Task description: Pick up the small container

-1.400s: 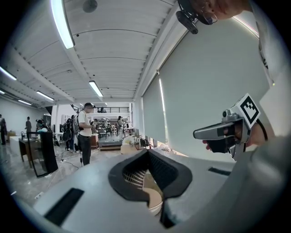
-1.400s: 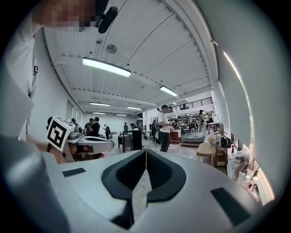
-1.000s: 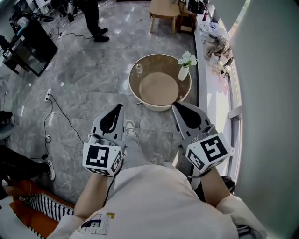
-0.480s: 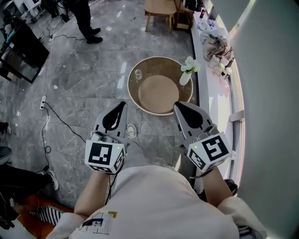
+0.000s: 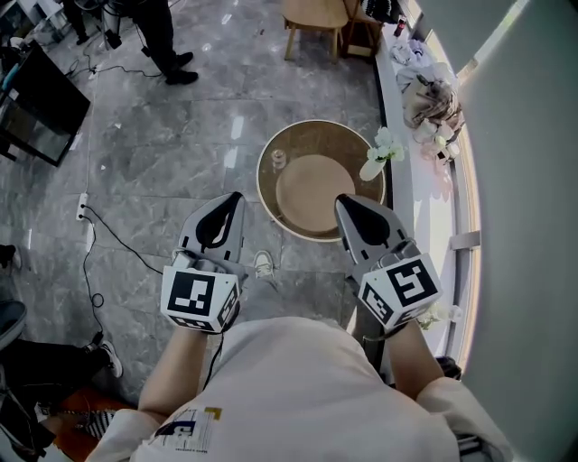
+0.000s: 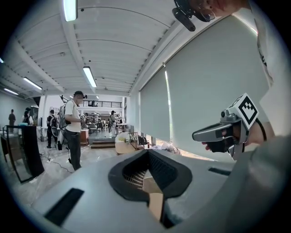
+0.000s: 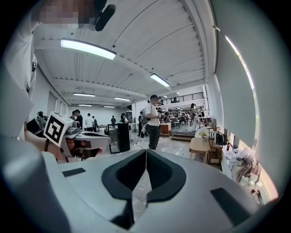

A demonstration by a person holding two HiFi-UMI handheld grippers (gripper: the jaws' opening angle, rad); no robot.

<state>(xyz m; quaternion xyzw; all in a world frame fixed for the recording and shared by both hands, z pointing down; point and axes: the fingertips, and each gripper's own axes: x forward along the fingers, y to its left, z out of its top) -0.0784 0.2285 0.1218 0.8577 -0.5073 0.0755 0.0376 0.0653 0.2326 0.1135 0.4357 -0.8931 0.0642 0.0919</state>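
Note:
A small clear container [image 5: 278, 160] stands on the left part of a round glass-topped table [image 5: 267, 194], seen from above in the head view. A white vase with flowers [image 5: 375, 163] stands at the table's right rim. My left gripper [image 5: 237, 197] is held in the air short of the table's near left edge, shut and empty. My right gripper [image 5: 340, 201] hangs over the near right rim, also shut with nothing in it. The left gripper view [image 6: 148, 153] and the right gripper view [image 7: 145, 152] look out level across the hall, and neither shows the table.
A person [image 5: 163, 36] stands on the grey floor at the far left, near a black screen [image 5: 41, 99] and a cable [image 5: 108, 236]. A wooden stool [image 5: 316, 16] stands beyond the table. A cluttered white window ledge [image 5: 424, 99] runs along the right.
The head view has drifted, so the round table now lies a little further right and lower. Both grippers keep their pose in front of the body, still shut.

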